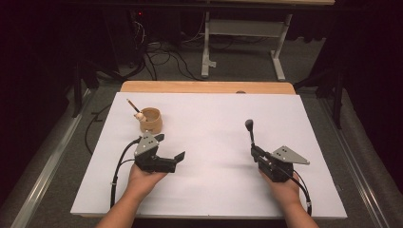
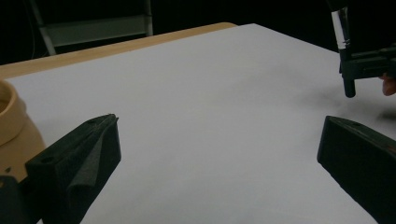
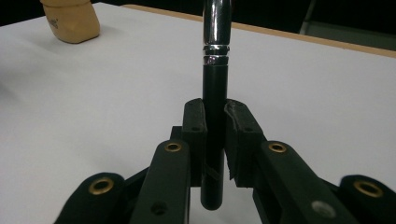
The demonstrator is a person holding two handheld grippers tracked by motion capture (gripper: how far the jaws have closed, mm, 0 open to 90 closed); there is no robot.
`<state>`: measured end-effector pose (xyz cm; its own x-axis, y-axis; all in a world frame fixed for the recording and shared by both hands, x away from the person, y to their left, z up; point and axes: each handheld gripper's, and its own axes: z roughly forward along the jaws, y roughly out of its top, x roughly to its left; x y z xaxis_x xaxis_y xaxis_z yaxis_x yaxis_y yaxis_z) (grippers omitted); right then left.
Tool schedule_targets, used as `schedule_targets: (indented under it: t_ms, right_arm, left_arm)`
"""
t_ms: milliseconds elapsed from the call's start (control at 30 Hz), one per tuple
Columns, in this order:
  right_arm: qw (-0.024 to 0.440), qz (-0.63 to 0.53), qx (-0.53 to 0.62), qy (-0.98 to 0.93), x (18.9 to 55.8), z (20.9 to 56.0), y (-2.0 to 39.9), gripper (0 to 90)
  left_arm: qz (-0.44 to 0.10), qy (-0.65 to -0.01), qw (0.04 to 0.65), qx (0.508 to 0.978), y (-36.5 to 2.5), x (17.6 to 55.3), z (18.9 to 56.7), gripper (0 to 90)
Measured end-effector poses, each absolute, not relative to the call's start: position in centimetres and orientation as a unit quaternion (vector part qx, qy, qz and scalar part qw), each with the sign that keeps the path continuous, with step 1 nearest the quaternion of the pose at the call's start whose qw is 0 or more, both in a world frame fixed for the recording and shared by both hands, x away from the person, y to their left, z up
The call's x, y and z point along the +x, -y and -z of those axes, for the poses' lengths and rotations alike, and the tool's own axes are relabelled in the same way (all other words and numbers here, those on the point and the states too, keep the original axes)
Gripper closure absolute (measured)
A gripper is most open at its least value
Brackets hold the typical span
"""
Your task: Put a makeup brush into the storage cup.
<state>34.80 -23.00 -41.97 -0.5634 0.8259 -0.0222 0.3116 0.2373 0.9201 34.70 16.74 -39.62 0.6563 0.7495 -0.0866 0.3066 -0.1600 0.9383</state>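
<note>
A black brush with a silver ferrule (image 1: 250,133) stands upright, and my right gripper (image 1: 254,151) is shut on its handle at the right of the white sheet. In the right gripper view both pads press the handle of the brush (image 3: 215,79) inside my right gripper (image 3: 215,108). My left gripper (image 1: 170,147) stands open with nothing between its jaws, just in front of a tan cup (image 1: 151,119). A thin stick with a pale tip (image 1: 134,108) leans out of that cup. In the left gripper view my left gripper (image 2: 219,126) is wide apart, the cup (image 2: 10,116) at far left, the brush (image 2: 343,32) at far right.
A white sheet (image 1: 209,142) covers most of a wooden table (image 1: 204,87). Behind the table, on the floor, stand a metal desk frame (image 1: 244,28) and loose cables (image 1: 161,59). The cup (image 3: 72,18) sits far off at the upper left in the right gripper view.
</note>
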Motion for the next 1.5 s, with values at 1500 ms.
schedule_targets:
  t_ms: [1500]
  right_arm:
    - [0.251, -0.502, 0.326, -0.761, 34.1, 40.7, 17.1, 81.6]
  left_arm:
    - [-0.162, -0.324, 0.574, 0.735, -13.8, 33.9, 39.9, 0.1]
